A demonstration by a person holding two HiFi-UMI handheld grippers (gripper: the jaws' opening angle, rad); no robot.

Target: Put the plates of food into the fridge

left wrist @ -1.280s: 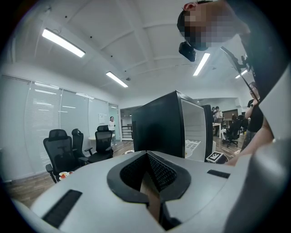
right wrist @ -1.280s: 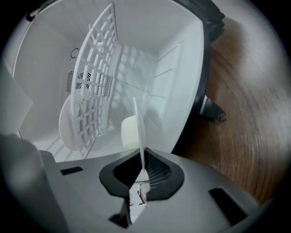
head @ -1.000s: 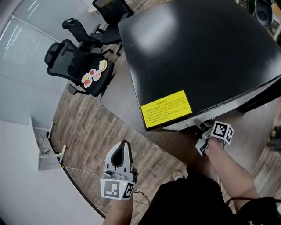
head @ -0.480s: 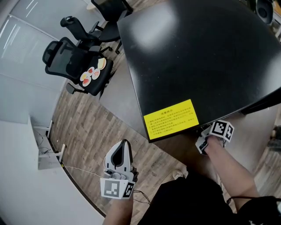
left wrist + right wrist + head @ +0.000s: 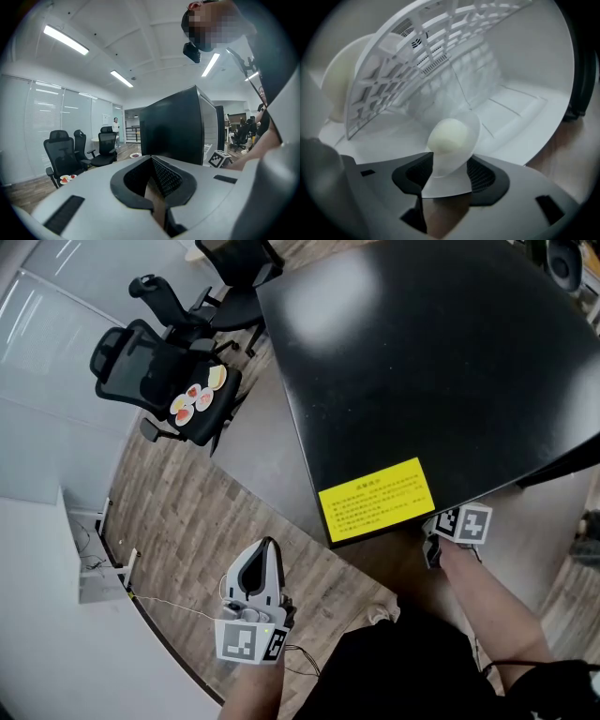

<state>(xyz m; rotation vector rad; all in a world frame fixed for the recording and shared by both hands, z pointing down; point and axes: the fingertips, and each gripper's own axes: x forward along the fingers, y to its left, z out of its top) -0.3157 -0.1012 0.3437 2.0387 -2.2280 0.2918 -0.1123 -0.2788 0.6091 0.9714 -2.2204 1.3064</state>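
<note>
Down by the legs, holding the left gripper point(image 5: 265, 549) low over the wood floor point(image 5: 187, 512), jaws pressed together on nothing. Just ahead, opening the right gripper point(image 5: 447, 171) at the black fridge point(image 5: 441, 362), a white rounded piece point(image 5: 449, 136) between its jaws, facing the white interior point(image 5: 511, 108). Far off to the left, leaving the plates of food point(image 5: 197, 401) lying on the black office chair point(image 5: 127, 357) seat.

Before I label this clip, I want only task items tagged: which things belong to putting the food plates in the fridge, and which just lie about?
Job: fridge; plates of food on the chair seat; plate of pale food between the right gripper's opening jaws.
Lying about: spare office chair; white box by the wall; idle left gripper.
</note>
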